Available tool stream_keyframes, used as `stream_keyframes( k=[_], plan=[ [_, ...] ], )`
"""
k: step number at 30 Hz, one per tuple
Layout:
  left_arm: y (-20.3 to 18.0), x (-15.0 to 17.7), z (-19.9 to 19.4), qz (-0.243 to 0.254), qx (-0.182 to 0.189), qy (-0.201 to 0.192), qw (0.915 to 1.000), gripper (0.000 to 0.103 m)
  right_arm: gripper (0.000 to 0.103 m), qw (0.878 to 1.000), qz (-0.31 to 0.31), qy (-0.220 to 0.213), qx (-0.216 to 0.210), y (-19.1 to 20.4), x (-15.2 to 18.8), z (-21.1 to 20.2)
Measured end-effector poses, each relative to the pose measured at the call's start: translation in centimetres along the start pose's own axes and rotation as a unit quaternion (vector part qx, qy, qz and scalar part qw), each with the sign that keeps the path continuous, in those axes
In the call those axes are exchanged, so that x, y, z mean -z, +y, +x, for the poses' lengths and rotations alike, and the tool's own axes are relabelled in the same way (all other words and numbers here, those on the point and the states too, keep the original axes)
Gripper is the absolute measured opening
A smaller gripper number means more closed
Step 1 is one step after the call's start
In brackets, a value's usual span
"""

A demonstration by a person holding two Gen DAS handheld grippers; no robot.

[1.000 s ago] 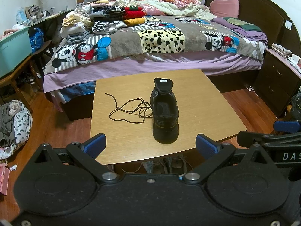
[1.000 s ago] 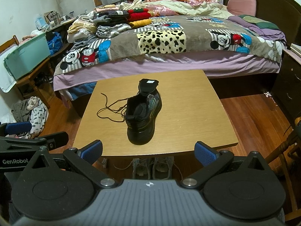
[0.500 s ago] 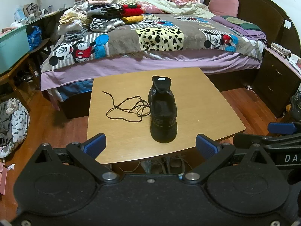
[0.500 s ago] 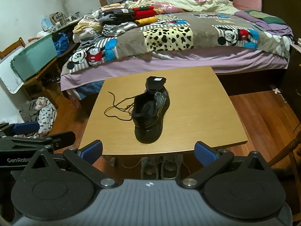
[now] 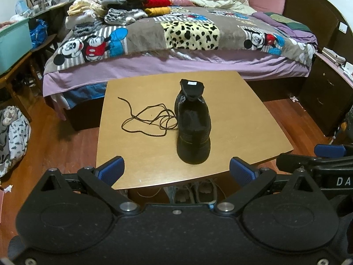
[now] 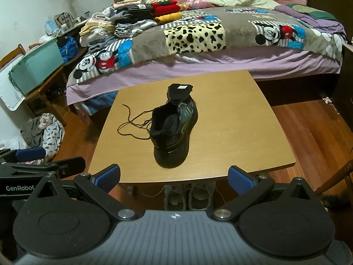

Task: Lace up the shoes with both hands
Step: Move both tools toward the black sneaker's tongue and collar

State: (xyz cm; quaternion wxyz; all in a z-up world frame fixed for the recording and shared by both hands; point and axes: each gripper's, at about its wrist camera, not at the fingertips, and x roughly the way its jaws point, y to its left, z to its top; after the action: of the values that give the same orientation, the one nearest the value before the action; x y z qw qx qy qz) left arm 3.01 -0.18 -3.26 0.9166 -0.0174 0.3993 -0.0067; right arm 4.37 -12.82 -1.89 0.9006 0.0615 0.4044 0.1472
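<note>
Shoe [image 5: 193, 124] black, unlaced, tongue up

Ahead of the blue-padded claws, a black shoe [image 5: 193, 123] and dark lace [image 5: 150, 119] lie on a tan table [image 5: 242, 119], with a cartoon-mouse and leopard-spot blanket [image 5: 189, 33] beyond.

I am facing a wooden table [image 5: 231, 101] standing on a reddish plank floor [image 5: 66, 145]. Behind it a bed [image 5: 176, 66] is lying under a cartoon-print blanket [image 5: 145, 37], with folded clothes [image 5: 123, 11] stacked on it. A dark headboard [image 5: 308, 6] is rising at right; a teal bin [image 6: 37, 68] is sitting at left.
</note>
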Motion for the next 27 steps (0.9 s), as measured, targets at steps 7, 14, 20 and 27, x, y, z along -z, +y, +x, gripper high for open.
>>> stream_keyframes(
  k=[7,14,20,27],
  plan=[
    [0.4,-0.6,2.7,-0.007,-0.002,0.015,0.9999,0.102,0.103,1.0,-0.002,0.001,-0.007,-0.9,-0.5,2.2],
    [0.7,-1.3,5.8,-0.002,-0.002,0.023,0.9997,0.102,0.103,1.0,-0.005,0.006,-0.014,-1.7,-1.6,4.9],
    [1.5,-2.5,8.8,-0.023,0.023,0.029,0.999,0.102,0.103,1.0,-0.024,0.002,0.003,-2.0,-2.7,7.3],
    [1.7,-4.0,12.2,0.0,0.027,0.026,0.9993,0.102,0.103,1.0,-0.014,0.009,-0.012,-3.1,-4.7,10.6]
  ],
)
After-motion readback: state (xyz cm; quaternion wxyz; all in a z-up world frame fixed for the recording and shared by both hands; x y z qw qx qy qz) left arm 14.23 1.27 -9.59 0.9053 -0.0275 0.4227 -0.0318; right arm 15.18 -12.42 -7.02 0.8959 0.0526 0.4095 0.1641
